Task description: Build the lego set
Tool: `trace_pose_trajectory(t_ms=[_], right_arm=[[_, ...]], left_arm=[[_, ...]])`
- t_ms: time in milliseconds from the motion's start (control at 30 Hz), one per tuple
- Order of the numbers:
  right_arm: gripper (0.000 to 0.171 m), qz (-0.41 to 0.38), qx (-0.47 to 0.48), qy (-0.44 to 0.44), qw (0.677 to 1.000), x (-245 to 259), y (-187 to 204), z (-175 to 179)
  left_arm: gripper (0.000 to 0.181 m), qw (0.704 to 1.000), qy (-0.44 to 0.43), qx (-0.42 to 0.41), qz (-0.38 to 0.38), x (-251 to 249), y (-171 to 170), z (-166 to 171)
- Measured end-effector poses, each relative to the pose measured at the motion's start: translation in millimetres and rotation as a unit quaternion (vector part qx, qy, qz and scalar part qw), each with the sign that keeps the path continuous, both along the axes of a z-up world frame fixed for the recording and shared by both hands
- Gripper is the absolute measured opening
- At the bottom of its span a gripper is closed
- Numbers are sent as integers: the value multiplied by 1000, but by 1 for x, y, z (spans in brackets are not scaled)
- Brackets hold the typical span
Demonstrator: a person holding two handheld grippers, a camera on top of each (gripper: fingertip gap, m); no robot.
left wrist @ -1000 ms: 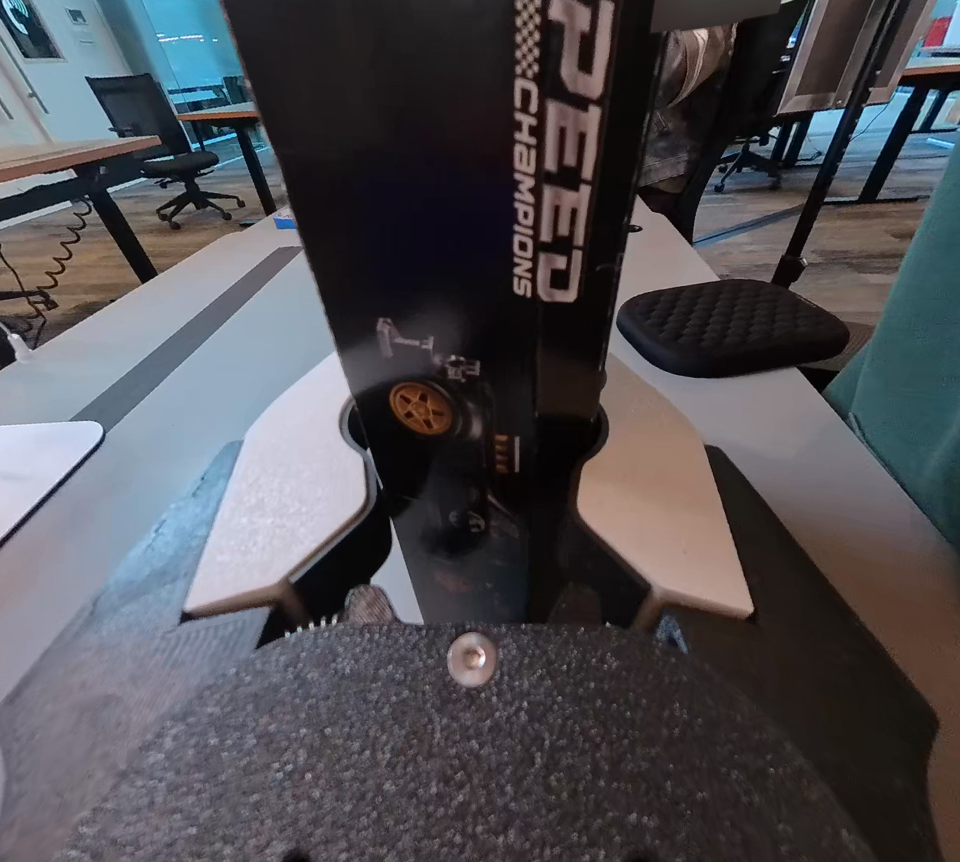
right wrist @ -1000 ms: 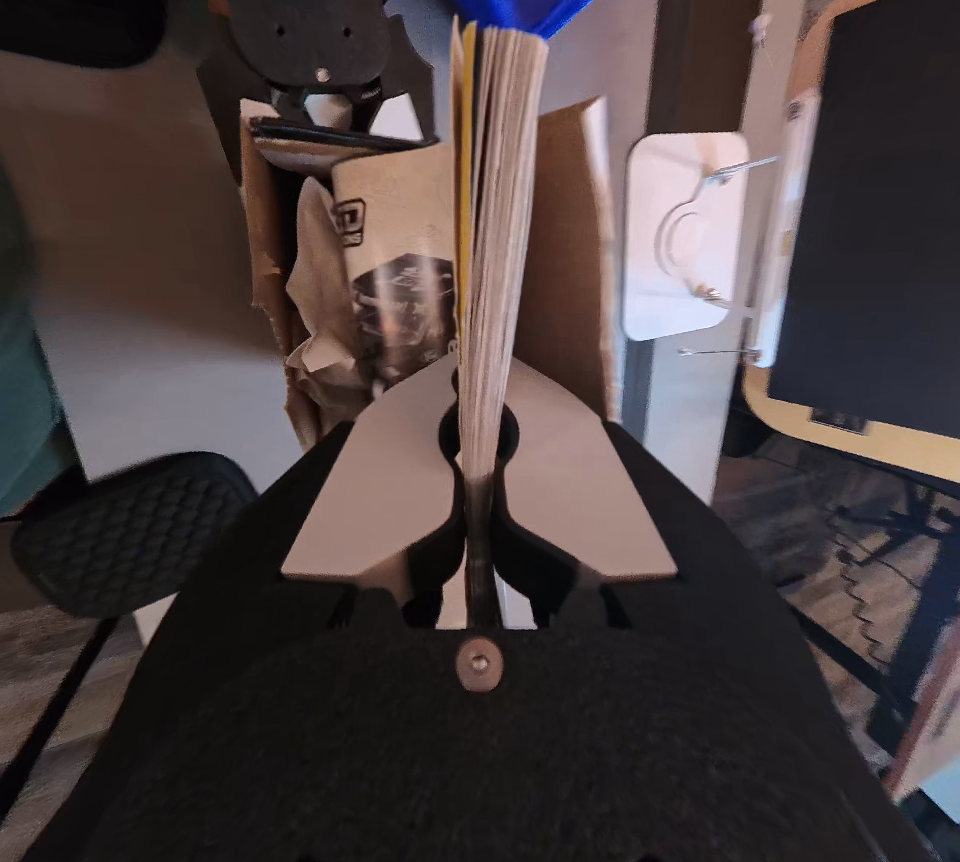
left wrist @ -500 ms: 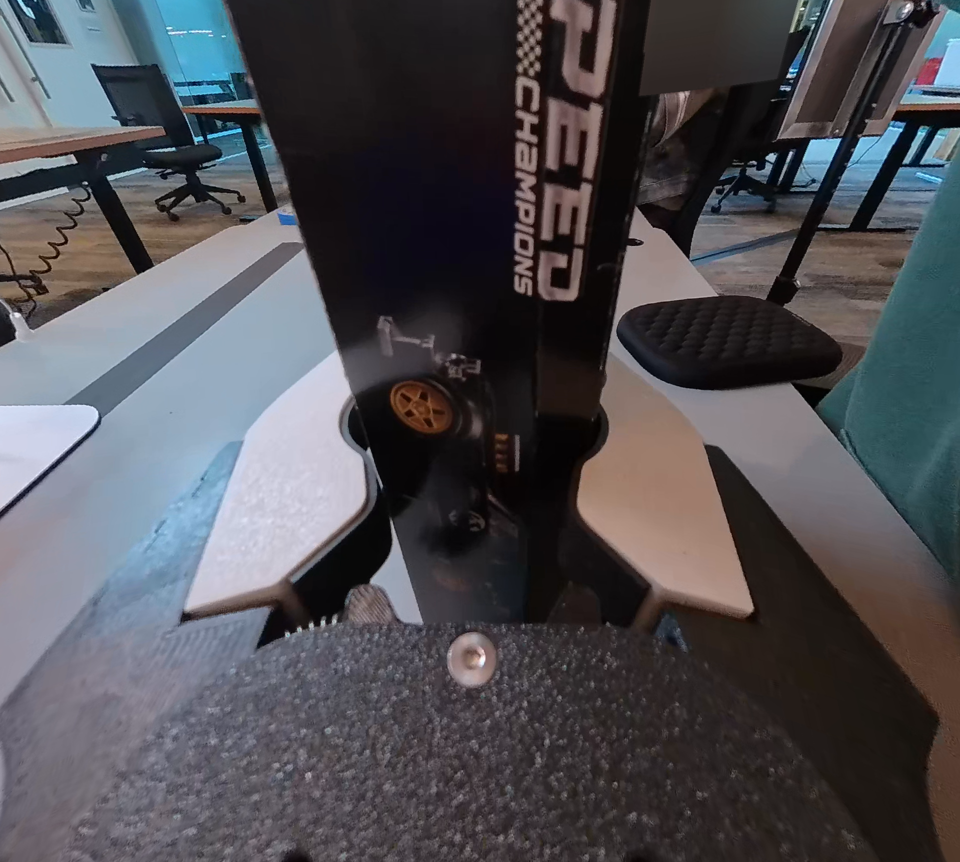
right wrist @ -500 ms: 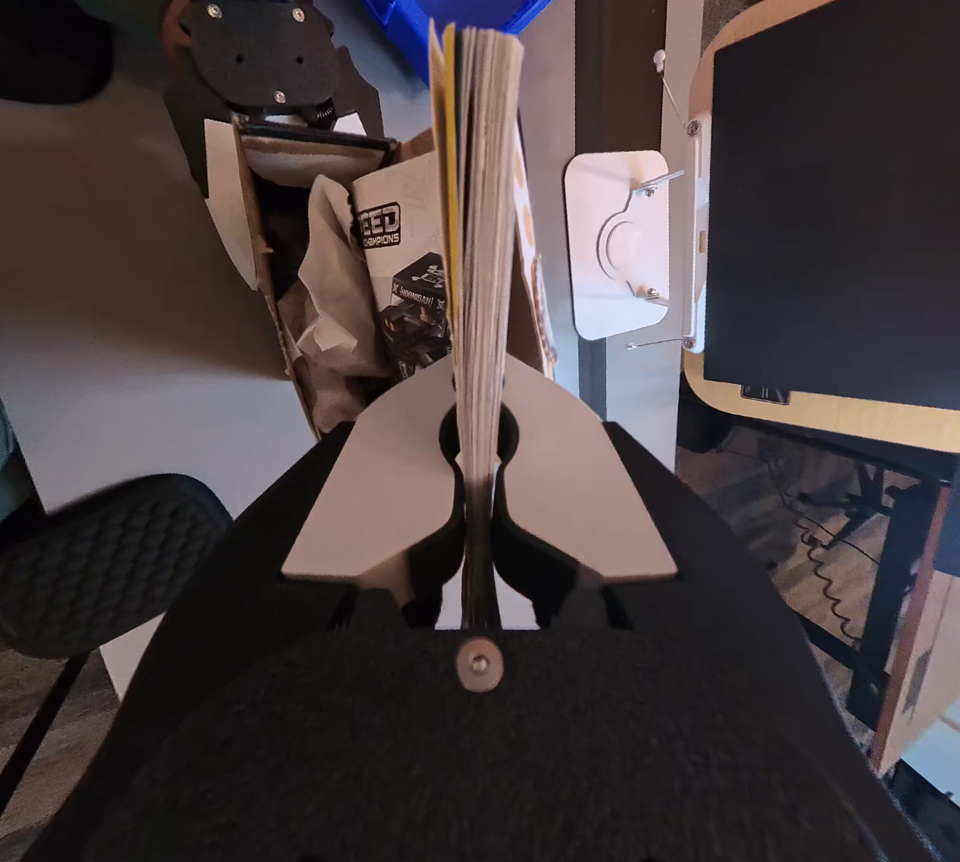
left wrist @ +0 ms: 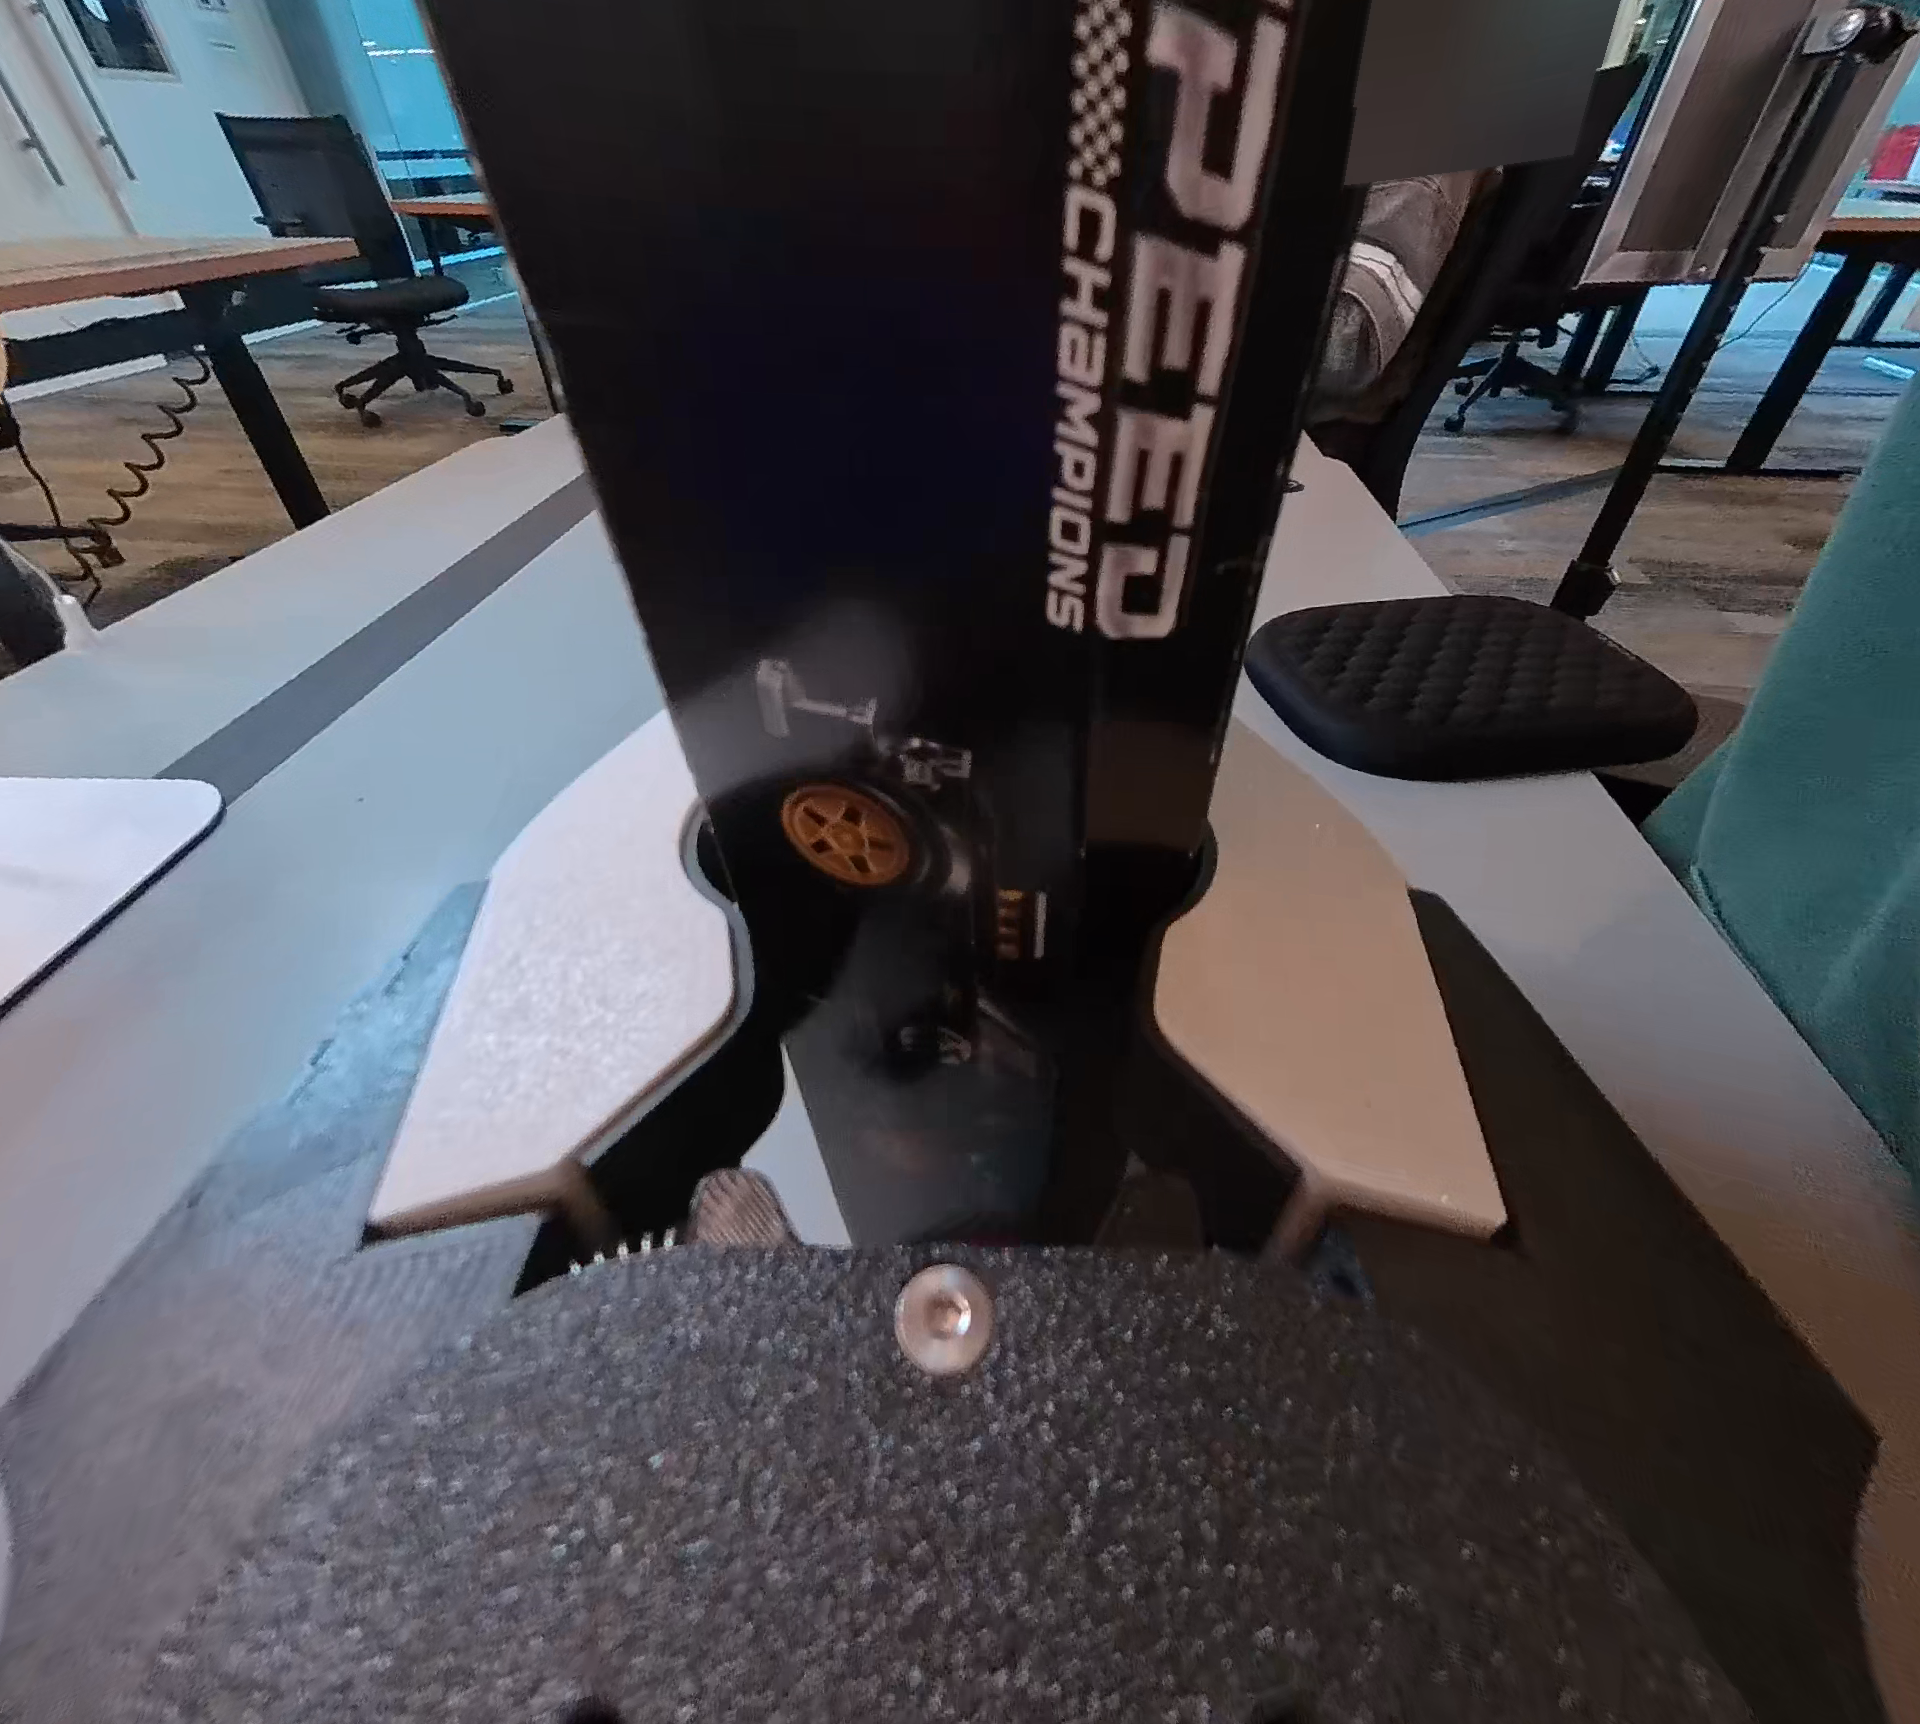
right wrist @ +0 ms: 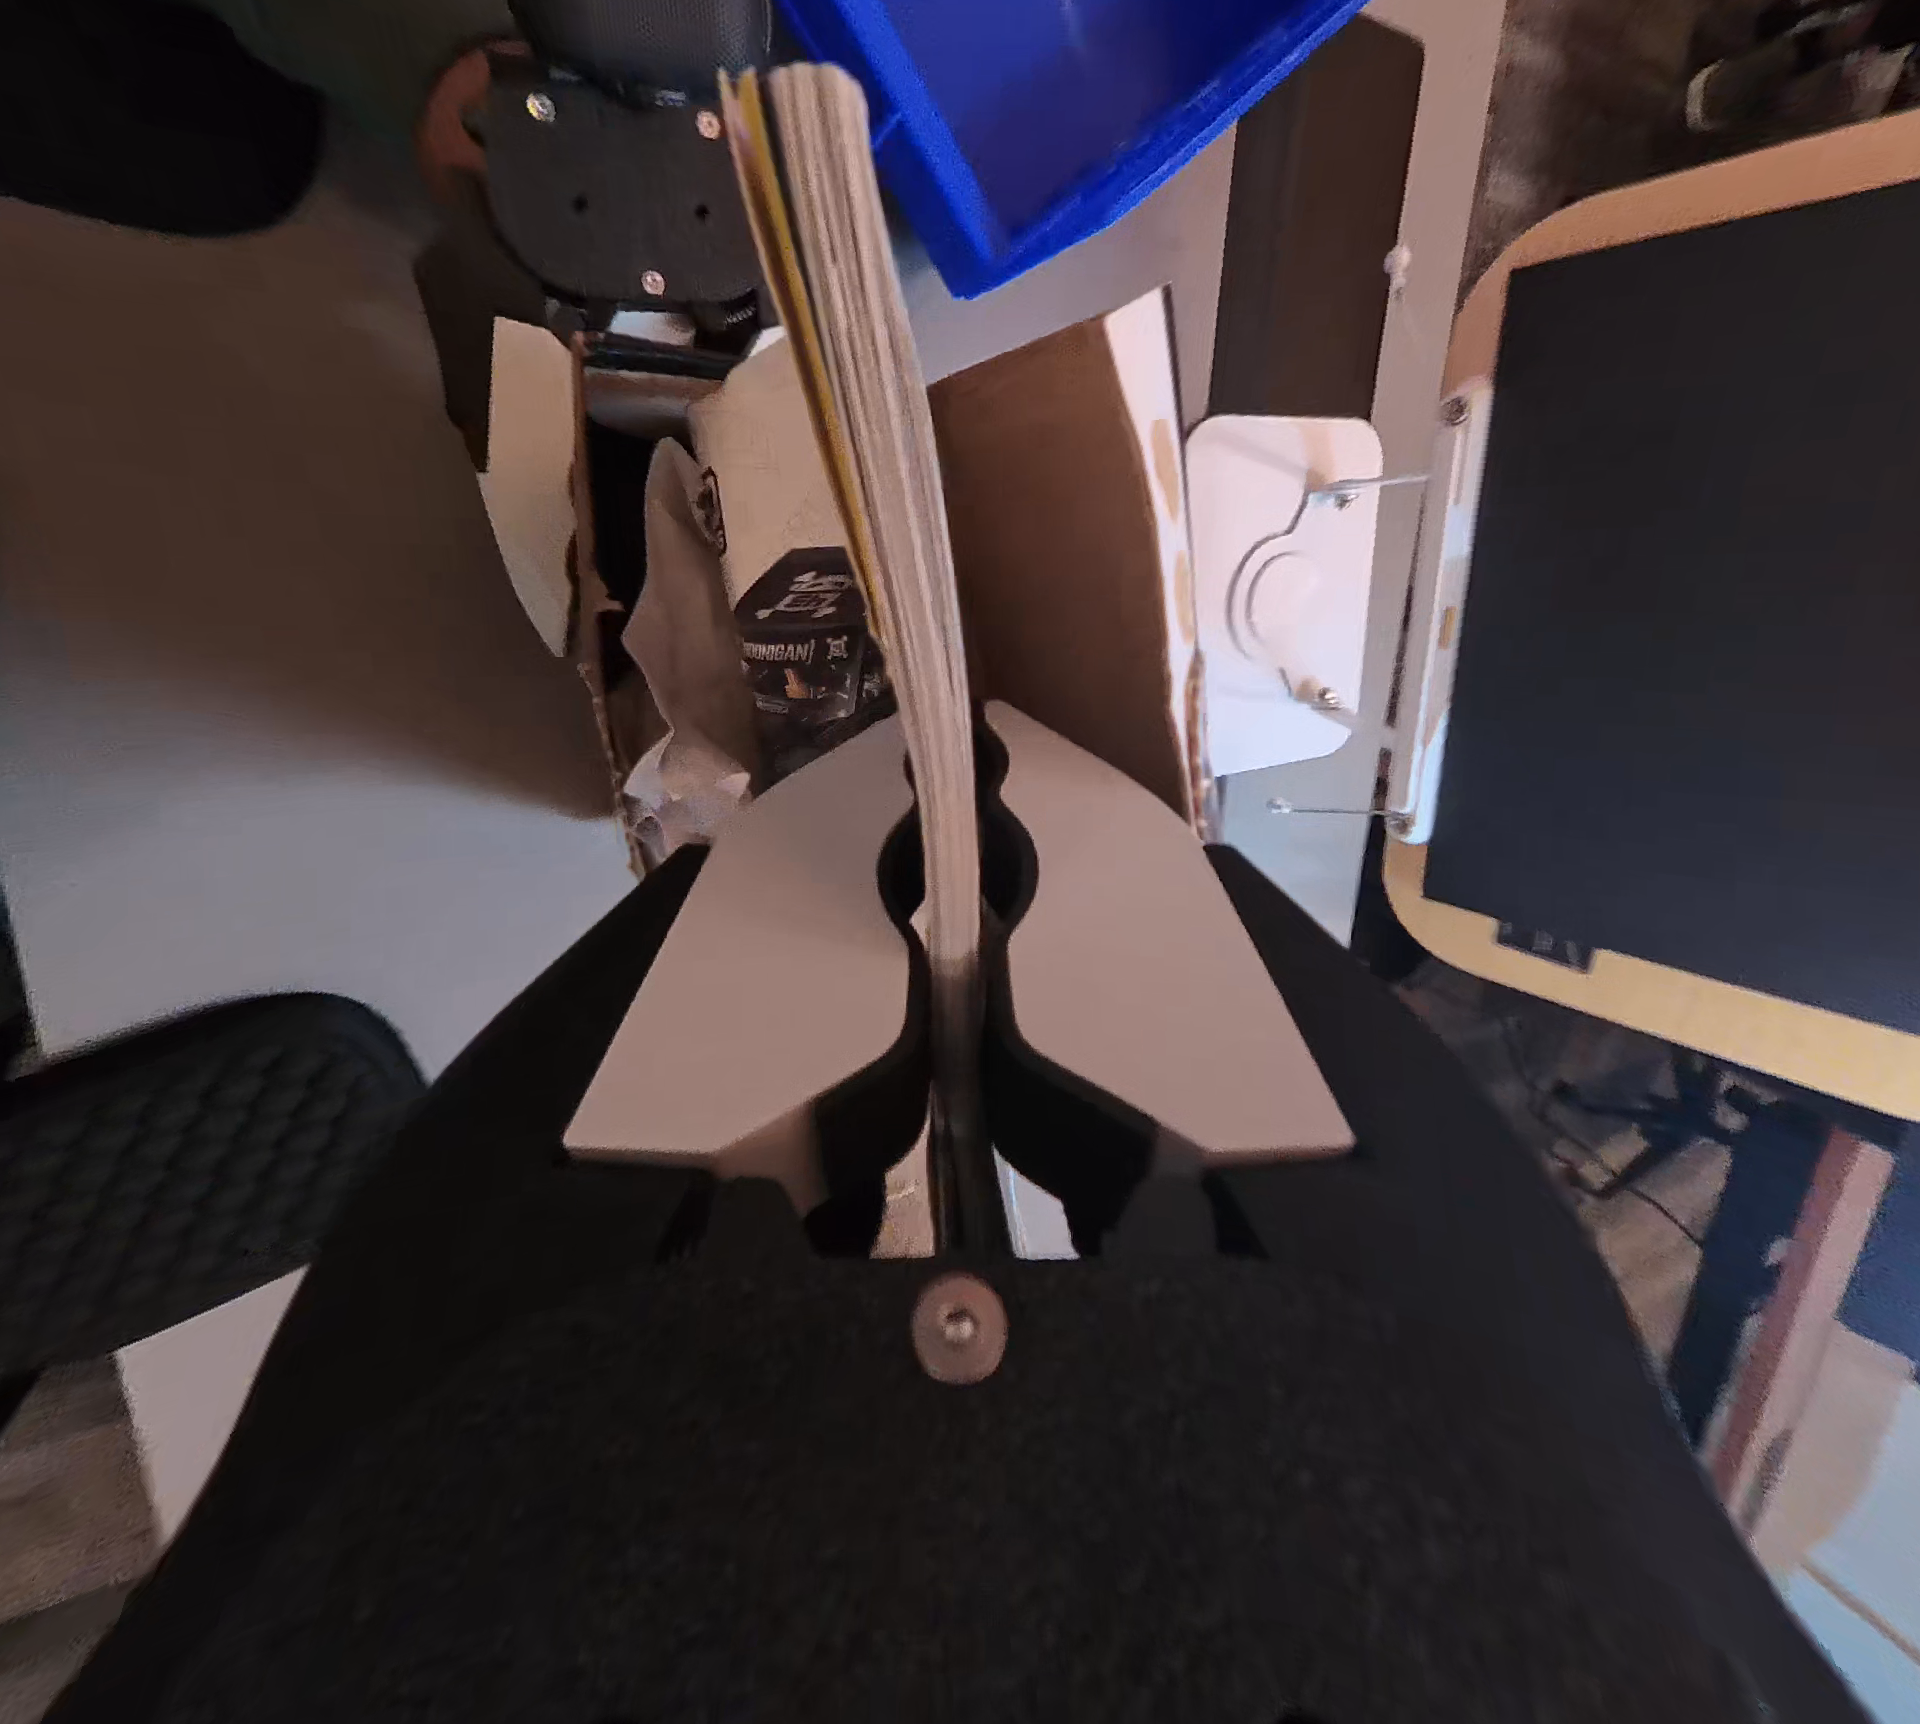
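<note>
Lego box [left wrist: 883, 386]: black, upright, clamped at lower end between left tongs [left wrist: 951, 905], standing on grey worktop [left wrist: 343, 718]. Right tongs [right wrist: 951, 853] closed tight on instruction booklet [right wrist: 894, 469], page edges facing camera, held above open box top. Below booklet: paper bags [right wrist: 686, 635] and printed sheet inside box. Left tongs [right wrist: 623, 209] visible beyond, gripping box's far end. Farther: blue bin [right wrist: 1091, 12]. Black padded armrest [left wrist: 1465, 687] right of box.

This is an open office. Wooden desks [left wrist: 156, 261] and wheeled chairs [left wrist: 395, 303] stand on carpet. Glass partitions [left wrist: 395, 12] run behind them.
</note>
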State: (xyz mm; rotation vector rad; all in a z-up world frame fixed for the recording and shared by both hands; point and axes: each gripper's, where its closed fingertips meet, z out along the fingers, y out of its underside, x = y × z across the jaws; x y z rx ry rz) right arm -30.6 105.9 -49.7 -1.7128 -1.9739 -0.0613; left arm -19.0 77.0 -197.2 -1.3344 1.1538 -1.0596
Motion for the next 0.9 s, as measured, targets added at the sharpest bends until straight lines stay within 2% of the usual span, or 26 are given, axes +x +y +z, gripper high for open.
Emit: trace_pose_trajectory(t_ms=[67, 167, 267, 433, 567, 633, 733, 833, 900], right_arm=[[5, 5, 9, 1, 1000, 1, 2, -3], [5, 13, 55, -66, 996, 24, 8, -11], [6, 1, 45, -87, 995, 38, 4, -7], [5, 0, 6, -69, 998, 20, -4, -26], [4, -3, 12, -23, 1000, 1, 1, -12], [5, -2, 26, -19, 999, 2, 4, -13], [5, 3, 67, -69, 995, 25, 10, -17], [5, -14, 51, -49, 997, 31, 8, -1], [5, -5, 41, -33, 999, 25, 6, -4]], left_arm=[[80, 1000, -1, 0, -3, -1, -1, 0], [80, 1000, -5, 1, -6, 0, -1, 1], [79, 1000, -6, 0, -11, 0, -1, 1], [79, 1000, 1, -2, -2, 1, -1, 0], [78, 1000, 1, -11, 12, -2, 5, -1], [78, 1000, 2, -13, 10, -2, 6, -1], [79, 1000, 5, -13, 7, 0, 6, -1], [78, 1000, 0, -15, 4, -1, 6, 0], [79, 1000, -1, -12, 4, 0, 5, 0]])
